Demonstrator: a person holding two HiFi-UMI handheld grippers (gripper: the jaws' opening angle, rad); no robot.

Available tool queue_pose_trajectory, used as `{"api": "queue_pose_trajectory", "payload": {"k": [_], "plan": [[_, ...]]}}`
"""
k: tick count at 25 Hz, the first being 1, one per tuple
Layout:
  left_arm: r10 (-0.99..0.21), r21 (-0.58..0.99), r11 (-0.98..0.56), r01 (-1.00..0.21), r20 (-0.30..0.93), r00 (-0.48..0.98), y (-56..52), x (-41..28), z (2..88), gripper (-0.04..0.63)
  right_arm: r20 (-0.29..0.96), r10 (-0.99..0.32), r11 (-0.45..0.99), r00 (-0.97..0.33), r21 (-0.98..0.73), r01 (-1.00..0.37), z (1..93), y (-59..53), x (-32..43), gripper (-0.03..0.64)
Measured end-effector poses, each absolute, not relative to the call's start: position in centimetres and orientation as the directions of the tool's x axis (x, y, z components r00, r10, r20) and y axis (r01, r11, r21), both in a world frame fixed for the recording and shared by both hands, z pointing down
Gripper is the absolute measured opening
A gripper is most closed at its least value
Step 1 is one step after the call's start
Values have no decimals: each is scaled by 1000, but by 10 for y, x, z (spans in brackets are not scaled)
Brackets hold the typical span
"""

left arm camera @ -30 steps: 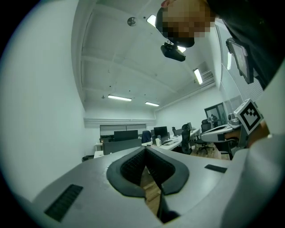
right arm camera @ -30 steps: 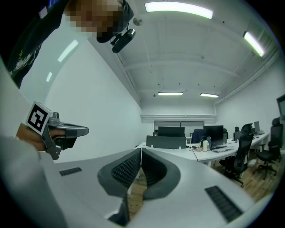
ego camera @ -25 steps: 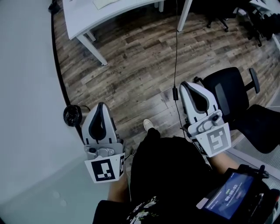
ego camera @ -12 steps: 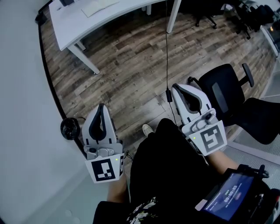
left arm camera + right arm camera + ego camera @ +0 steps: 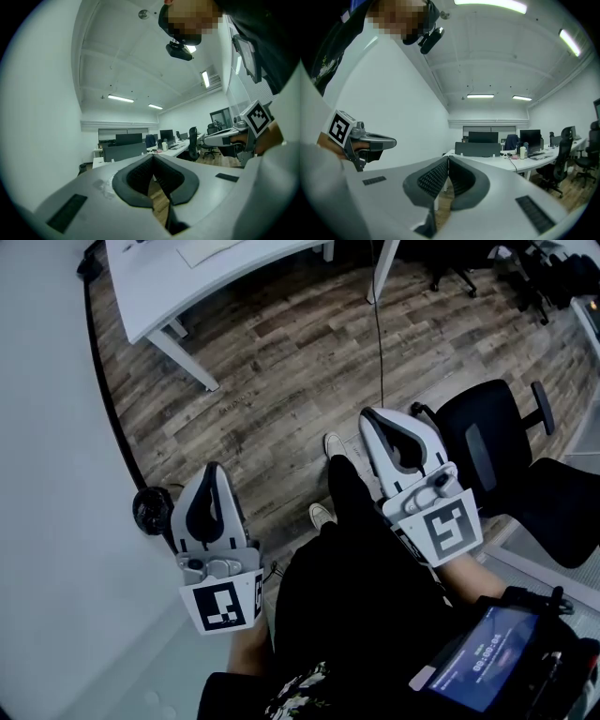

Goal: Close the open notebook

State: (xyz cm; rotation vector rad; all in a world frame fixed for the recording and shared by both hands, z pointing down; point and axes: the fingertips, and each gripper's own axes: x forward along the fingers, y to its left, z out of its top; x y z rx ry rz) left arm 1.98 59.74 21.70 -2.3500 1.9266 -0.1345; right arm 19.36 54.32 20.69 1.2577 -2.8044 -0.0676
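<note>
No open notebook can be made out; only a pale flat sheet [image 5: 208, 248] lies on the white desk [image 5: 150, 287] at the top of the head view. My left gripper [image 5: 212, 468] is held low at the left over the wooden floor, far from the desk. Its jaws meet at the tips with nothing between them, which the left gripper view [image 5: 153, 156] also shows. To the right of my dark trousers, my right gripper [image 5: 366, 414] is shut and empty too, as in the right gripper view [image 5: 448, 158]. Both point level towards the desks.
A black office chair [image 5: 492, 442] stands at the right. A thin cable [image 5: 380, 324] hangs from the desk edge. A round black object [image 5: 150, 510] sits on the floor by the white wall at the left. Further desks with monitors [image 5: 483, 137] stand ahead.
The person has stepped forward over the floor, and one shoe now shows ahead of the legs. Both grippers travelled along with the body, the right one shifting left in the view. Both stayed shut.
</note>
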Motion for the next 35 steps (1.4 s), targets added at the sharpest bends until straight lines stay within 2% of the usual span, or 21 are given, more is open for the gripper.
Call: {"api": "queue_pose_trajectory", "payload": {"k": [4,10,29,35], "plan": [[-982,-145,-189,-971,11,190,582,18,216,6,27,-746,665,-665,24,-746,211,527,199,64],[-985,-156,-174,-972,10,175,513,13,205,6,56,-739,674,-672,53,-737,209,451,192,64],[-986,-140,-164,-976,60,157,376,42,207,6,74,-717,697,-694,34,-716,219,310,214,64],[-989,-165,-150,-975,37,146,342,56,206,6,51,-689,724,-723,8,-689,216,272,222,64]]}}
